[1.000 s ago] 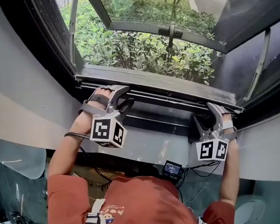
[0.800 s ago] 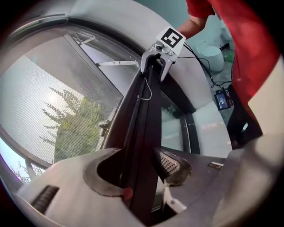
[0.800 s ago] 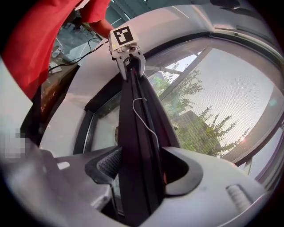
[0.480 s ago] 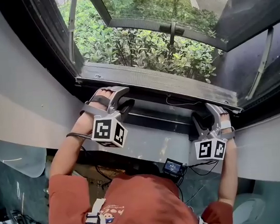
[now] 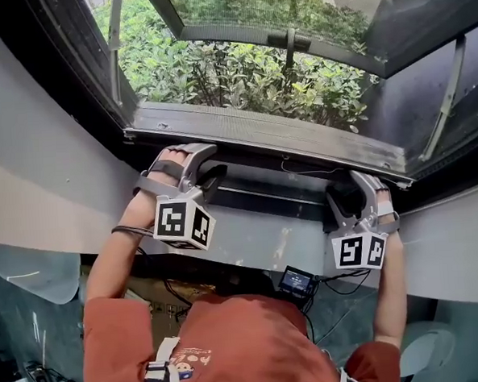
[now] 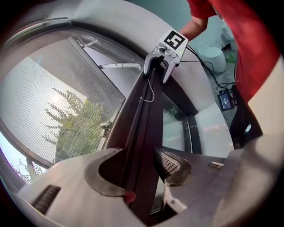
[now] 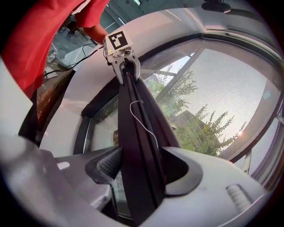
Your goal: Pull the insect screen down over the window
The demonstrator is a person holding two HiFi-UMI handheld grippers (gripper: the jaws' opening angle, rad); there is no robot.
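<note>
**At the window's foot: two grippers on the screen's bar**

Across the middle of the head view, from 9 o'clock to 3 o'clock, runs the bar of the insect screen. It is long, straight, dark and matt, with a thin white cord lying loose along it. The bar sits low, close over the pale smooth ledge at the foot of the black window frame. The screen itself is a fine grey mesh, stretched flat from the bar across the opening. It fills the 9 o'clock side of the left gripper view, and trees show soft through the weave.

The left gripper, at 10 o'clock in the head view, is grey metal and carries a white cube with black square markers. Its jaws have just been opening and stand wide, with the bar between them. The ridged pad, at 5 o'clock in its own view, shows its dimpled face beside the bar's edge, not pressed flat on it.

The right gripper, at 3 o'clock, has its curved jaws closed on the bar's other end. The bar fills the gap between the ribbed pad and the smooth dark hollow facing it.
</note>
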